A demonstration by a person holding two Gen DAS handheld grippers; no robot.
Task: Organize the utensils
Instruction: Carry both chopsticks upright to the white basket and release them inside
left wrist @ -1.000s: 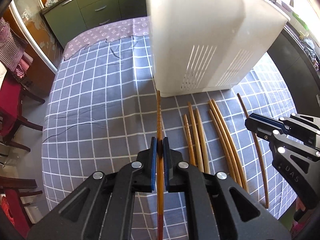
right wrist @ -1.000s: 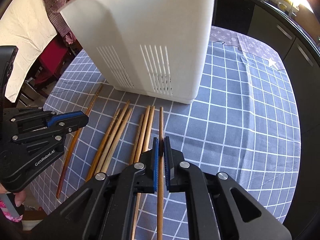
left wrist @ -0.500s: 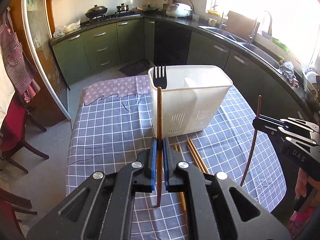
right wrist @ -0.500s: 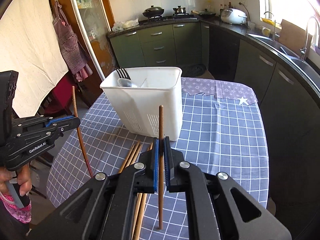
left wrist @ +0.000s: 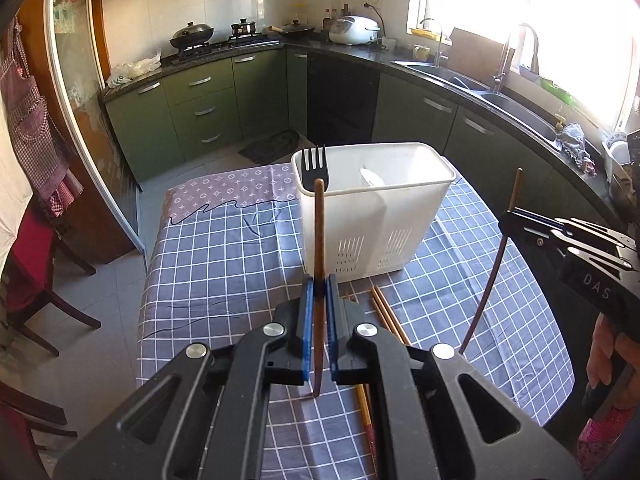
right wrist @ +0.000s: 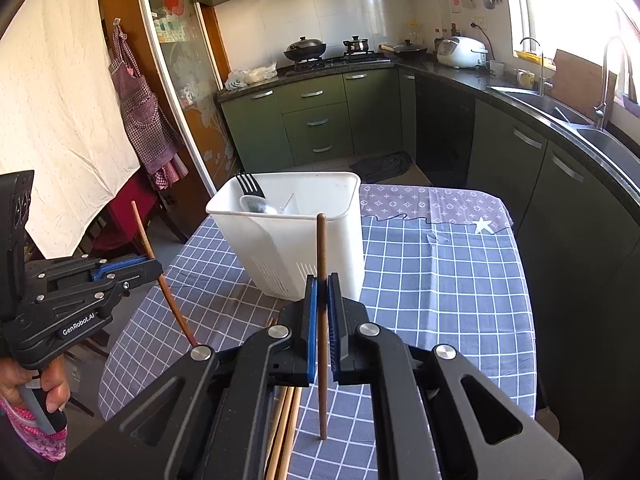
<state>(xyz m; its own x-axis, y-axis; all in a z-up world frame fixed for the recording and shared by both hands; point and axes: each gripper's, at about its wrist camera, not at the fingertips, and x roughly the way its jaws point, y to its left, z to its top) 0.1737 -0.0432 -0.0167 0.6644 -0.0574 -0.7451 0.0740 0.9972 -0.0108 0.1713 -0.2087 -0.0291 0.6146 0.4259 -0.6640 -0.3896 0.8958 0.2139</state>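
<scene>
A: At the centre of the left wrist view, the left gripper [left wrist: 318, 332] is clamping a dark wooden chopstick [left wrist: 319, 240] upright, its fingers [left wrist: 306, 320] pinched tight around the shaft somewhat below the middle.

B: And at the middle of the right wrist view, the right gripper [right wrist: 322, 332] is doing the same, holding its own chopstick [right wrist: 321, 256] nearly vertical with the blue pads closed on it.

A: Both sticks are hanging clear of the checked cloth on the worktop [left wrist: 224, 264]. The white utensil caddy [left wrist: 376, 224] is standing just behind them, with a black fork [left wrist: 314, 168] sticking up at its upper left corner.

B: From my side a spoon [right wrist: 258, 205] is also lying in that compartment. More pale chopsticks [right wrist: 286, 420] are waiting low in the frame, flat on the cloth.

A: I'm judging these sticks as light and stiff, but thin, round and smooth, so they're likely to swivel between flat pads.

B: Agreed. Gripping near the middle looks best to me, since it's keeping them from tipping. The caddy looks light too, so a bump at the rim might be nudging it.
</scene>
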